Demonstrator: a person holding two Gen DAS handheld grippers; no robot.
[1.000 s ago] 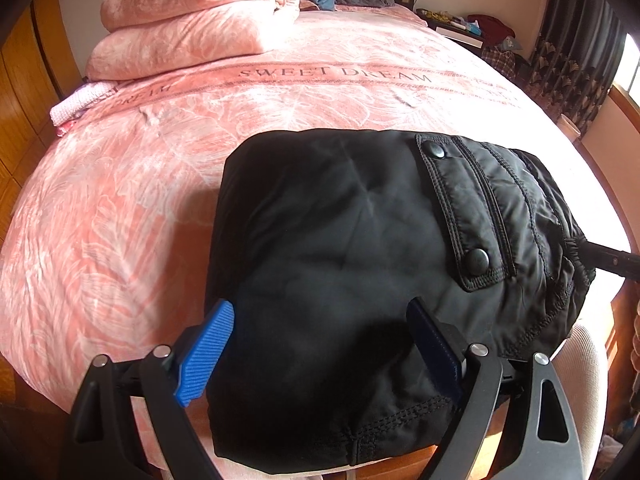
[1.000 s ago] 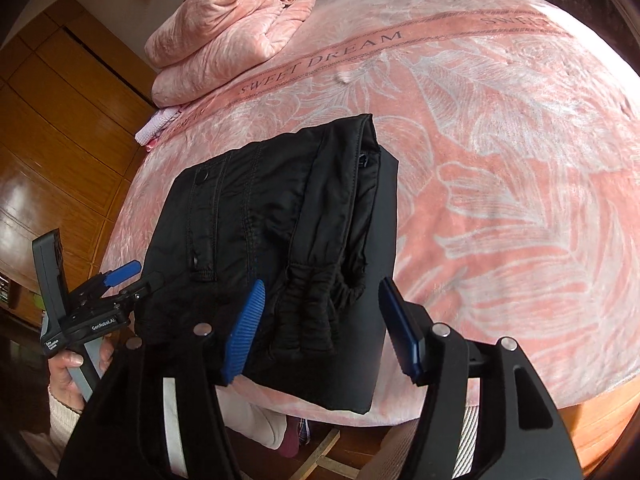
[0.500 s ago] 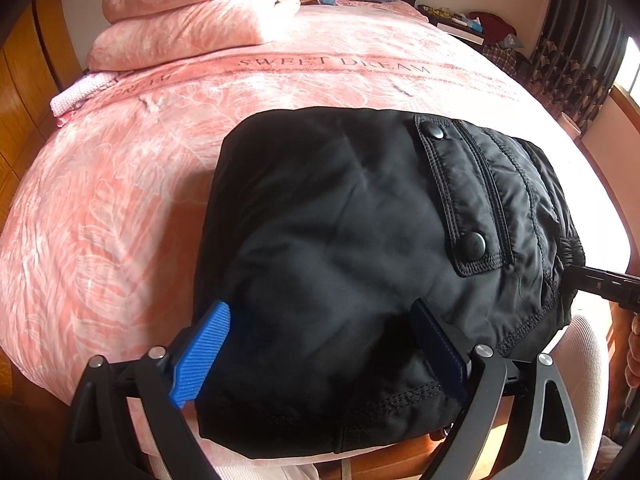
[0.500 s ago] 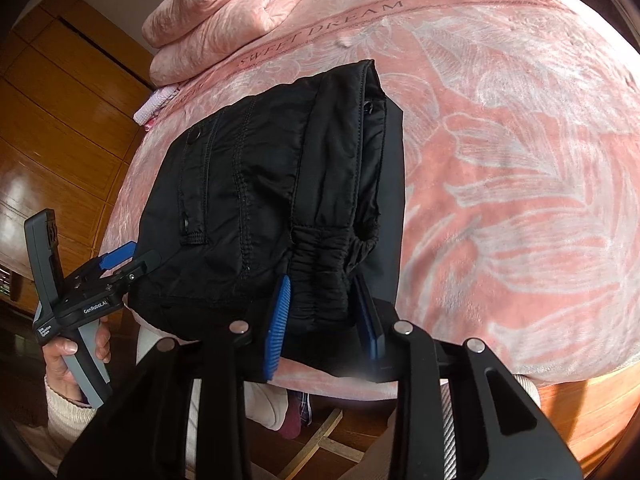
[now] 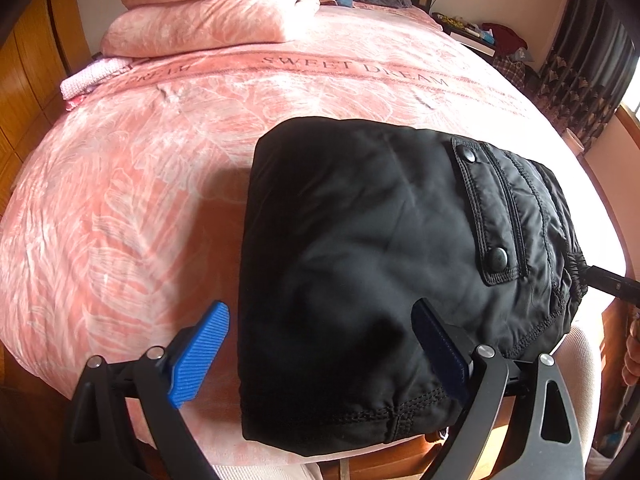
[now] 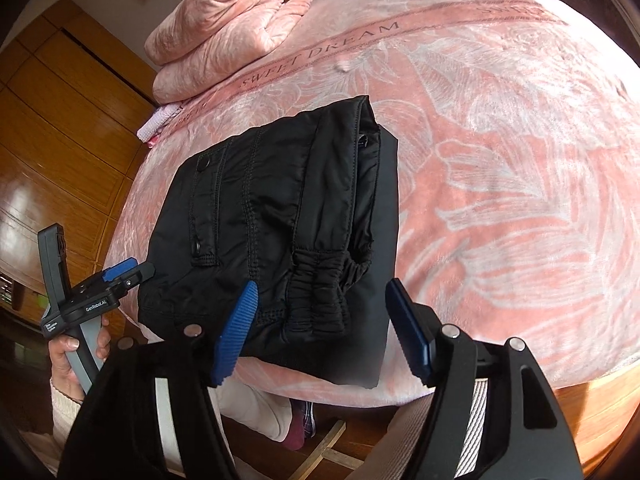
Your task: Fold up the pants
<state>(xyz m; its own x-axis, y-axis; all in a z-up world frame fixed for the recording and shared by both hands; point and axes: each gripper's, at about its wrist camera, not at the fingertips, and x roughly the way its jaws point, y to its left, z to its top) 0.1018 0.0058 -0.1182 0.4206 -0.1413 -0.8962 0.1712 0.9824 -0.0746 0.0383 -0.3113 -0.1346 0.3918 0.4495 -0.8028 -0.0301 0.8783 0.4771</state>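
Both tongs stand with jaws spread wide and nothing between the blue pads. The left tongs point(image 5: 320, 354) reach forward, level. The right tongs point(image 6: 324, 330) do the same. A bare hand point(image 6: 76, 356) grips the left tongs' handle from below.

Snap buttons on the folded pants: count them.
2 on the pants, both on the pocket flap: one snap at its far end, one snap nearer. Others may be folded under.
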